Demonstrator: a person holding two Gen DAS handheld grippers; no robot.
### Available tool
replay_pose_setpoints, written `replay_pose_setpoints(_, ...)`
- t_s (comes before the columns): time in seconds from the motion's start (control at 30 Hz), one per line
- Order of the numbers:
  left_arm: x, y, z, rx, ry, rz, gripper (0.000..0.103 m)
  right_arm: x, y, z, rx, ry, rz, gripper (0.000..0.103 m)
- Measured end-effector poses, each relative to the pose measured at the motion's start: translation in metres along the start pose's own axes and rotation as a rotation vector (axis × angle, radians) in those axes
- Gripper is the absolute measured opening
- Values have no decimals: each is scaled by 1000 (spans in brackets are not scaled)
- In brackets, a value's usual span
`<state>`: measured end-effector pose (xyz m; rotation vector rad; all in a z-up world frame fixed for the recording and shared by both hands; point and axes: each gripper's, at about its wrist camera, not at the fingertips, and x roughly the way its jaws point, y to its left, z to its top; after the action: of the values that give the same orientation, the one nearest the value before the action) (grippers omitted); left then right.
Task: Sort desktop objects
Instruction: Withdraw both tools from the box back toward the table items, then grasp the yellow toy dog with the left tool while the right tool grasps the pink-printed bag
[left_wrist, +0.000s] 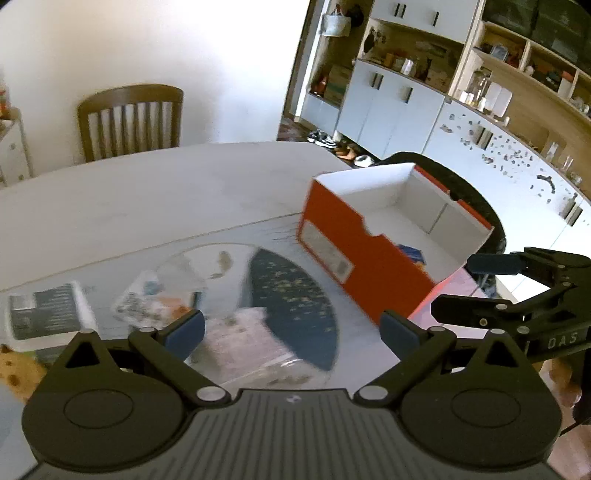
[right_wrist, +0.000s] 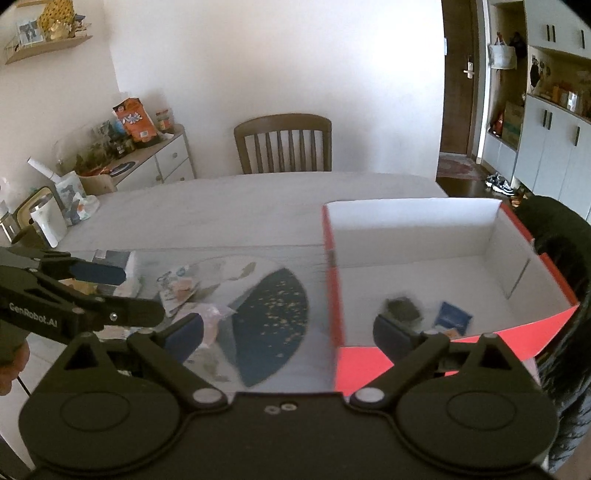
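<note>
My left claw (left_wrist: 291, 328) hangs released over the bench (left_wrist: 147, 192), jaws spread wide w/ nothing between them. Far left on the bench lies a dark booklet-like item (left_wrist: 44, 314), then a crumpled printed packet (left_wrist: 155, 299), then a clear mat w/ a dark blue speckled patch (left_wrist: 291, 302) — all blurred, so I can't say exactly what the small things are. Right of the mat sits the orange shoebox (left_wrist: 343, 243), open-topped, white inside. My right claw (right_wrist: 288, 330) is released too, jaws wide and empty, straddling the box's near-left corner. Inside the box, on its floor near the front wall — a dark lump (right_wrist: 402, 308) and, just beside it, a small blue packet (right_wrist: 452, 315). A wooden chair (right_wrist: 282, 144) stands behind the bench.
</note>
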<state>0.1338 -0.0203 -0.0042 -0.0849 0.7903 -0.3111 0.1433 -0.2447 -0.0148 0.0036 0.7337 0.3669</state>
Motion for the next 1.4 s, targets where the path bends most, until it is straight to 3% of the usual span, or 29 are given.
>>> replay_pose_setpoints(0.73,-43,124,-42,-74,-52,219,101,69,85,-3,-19,39,-25,98)
replay_pose_setpoints(1.4,-29,180,-61,-111,-29,333,101,130,106,-11,-46,137,-73,98)
